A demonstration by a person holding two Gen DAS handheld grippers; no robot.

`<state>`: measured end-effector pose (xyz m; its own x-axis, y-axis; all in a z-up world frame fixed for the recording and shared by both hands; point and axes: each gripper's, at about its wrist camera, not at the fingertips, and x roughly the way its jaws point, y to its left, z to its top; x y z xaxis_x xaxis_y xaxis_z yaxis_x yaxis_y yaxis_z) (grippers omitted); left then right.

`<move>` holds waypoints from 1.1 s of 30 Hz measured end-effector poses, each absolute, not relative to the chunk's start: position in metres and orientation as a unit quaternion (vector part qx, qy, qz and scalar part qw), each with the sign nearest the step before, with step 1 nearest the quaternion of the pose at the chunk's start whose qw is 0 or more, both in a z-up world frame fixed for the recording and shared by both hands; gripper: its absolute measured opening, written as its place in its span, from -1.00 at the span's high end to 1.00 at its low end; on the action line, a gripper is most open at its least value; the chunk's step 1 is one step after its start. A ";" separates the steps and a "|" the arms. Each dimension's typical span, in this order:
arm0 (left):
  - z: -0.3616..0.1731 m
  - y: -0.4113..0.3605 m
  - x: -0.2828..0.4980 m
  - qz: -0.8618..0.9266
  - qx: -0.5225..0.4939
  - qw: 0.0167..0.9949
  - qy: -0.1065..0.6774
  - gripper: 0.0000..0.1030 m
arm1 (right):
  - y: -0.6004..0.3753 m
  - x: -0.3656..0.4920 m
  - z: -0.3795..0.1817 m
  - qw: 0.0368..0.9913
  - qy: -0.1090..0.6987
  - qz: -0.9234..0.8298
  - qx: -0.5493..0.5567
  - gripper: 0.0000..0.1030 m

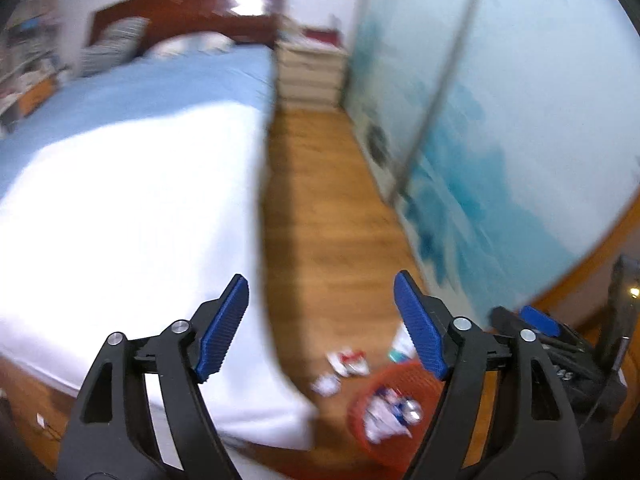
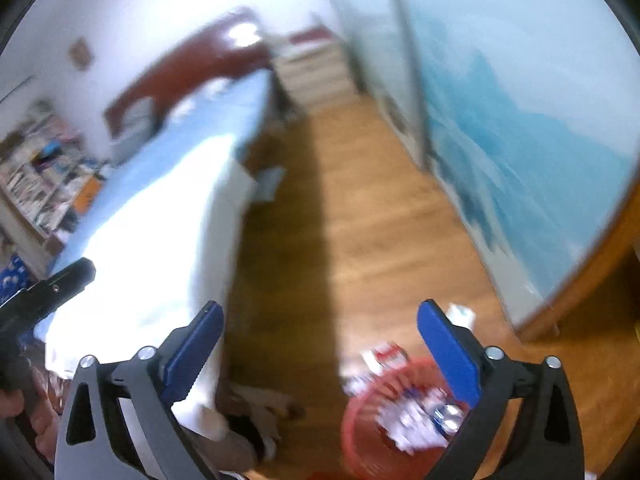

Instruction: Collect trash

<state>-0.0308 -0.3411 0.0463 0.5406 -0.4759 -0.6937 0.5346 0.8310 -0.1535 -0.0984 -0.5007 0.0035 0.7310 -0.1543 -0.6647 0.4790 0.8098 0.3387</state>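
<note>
left claw (image 1: 320,320) empty | floor strip (image 1: 340,200) between bed (image 1: 140,180), wardrobe (image 1: 520,140)

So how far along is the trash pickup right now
Partly done: the red mesh basket already holds crumpled wrappers. Nothing is in hand; the left gripper and right gripper are both open and empty. Left: red-and-white scraps lying on the wooden floor beside the basket.

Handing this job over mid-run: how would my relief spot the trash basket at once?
Start at the bed and drop to the wooden floor off its near corner. The red mesh basket stands there, holding crumpled wrappers, with a few loose scraps just beyond it. Nothing else on that floor is red and round.
</note>
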 end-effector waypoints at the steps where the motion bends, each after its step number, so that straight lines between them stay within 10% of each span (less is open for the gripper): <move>1: 0.057 -0.314 -0.023 -0.270 0.026 0.889 0.369 -0.53 | -0.491 -0.090 0.011 0.900 0.318 -0.168 0.248 -0.86; 16: 0.078 -0.120 0.027 -0.194 -0.009 0.944 0.266 -0.74 | -0.251 0.041 0.110 0.963 0.191 -0.148 0.119 -0.86; 33: 0.016 -0.045 0.070 -0.156 -0.088 0.950 0.254 -0.88 | -0.098 0.093 0.037 0.969 0.222 -0.097 0.044 -0.86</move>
<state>0.0699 -0.0446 0.0157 0.8219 -0.3412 -0.4561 0.2517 0.9359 -0.2465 0.0927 -0.0982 0.0370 0.8822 -0.1692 -0.4395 0.2080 0.9773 0.0412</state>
